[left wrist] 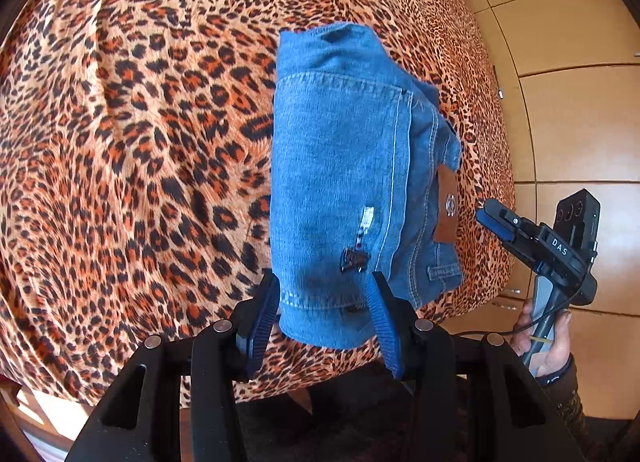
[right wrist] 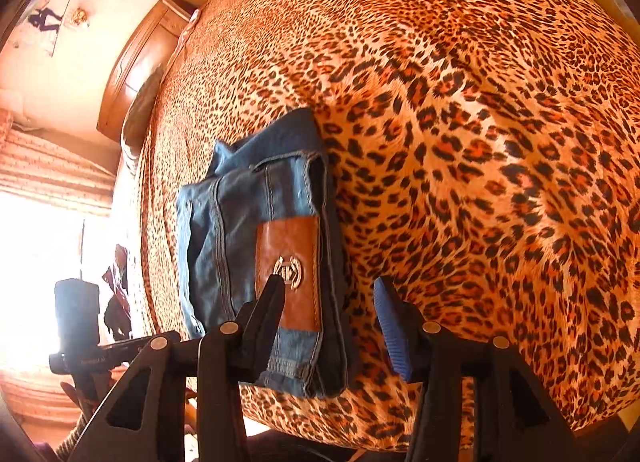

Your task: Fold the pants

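Jeans: lying folded compact on bed, twelve o'clock of me; both my jaws hanging spread, gripping nothing; folding looking finished.

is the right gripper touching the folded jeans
Apart. In the left wrist view the right gripper hangs beside the folded jeans, with a strip of leopard bedspread showing between its fingers and the denim.

Bed: leopard-print cover, spread smooth.
On it: folded blue jeans, near the bed's edge, leather patch up.
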Demonstrator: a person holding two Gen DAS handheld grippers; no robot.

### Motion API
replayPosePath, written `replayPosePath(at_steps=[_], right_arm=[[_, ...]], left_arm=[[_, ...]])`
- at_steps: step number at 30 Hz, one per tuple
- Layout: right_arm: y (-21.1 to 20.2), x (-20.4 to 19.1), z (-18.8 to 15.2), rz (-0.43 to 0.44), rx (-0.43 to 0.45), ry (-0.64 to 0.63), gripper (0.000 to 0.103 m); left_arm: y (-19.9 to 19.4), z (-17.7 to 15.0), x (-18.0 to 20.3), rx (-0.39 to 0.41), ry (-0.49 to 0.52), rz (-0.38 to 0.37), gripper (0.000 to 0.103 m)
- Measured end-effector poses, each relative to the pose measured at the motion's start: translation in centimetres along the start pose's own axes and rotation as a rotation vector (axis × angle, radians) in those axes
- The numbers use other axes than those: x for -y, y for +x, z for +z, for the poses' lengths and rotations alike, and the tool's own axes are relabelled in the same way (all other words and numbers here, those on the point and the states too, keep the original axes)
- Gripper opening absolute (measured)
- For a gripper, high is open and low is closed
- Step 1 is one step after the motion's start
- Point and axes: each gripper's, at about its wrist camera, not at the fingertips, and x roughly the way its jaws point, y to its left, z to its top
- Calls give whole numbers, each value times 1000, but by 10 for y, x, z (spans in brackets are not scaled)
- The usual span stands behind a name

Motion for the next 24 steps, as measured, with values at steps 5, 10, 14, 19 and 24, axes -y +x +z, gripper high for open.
replayPosePath(at_steps=[5, 10, 14, 19, 24], right_arm=[[32, -10, 39, 25, 4, 11, 49], [65, -24, 59, 11, -43, -43, 49], [75, -56, 64, -5, -34, -184, 3], [60, -91, 84, 33, 34, -300, 3], [89, -47, 84, -103, -80, -212, 14]], left_arm=[[-5, 40, 7, 40, -10, -4, 47], [28, 58, -3, 8, -92, -43, 49], [35, 73, -10, 1, -136, -17, 45], [36, 89, -1, 62, -84, 79, 19], [34, 88, -11, 40, -149, 62, 20]])
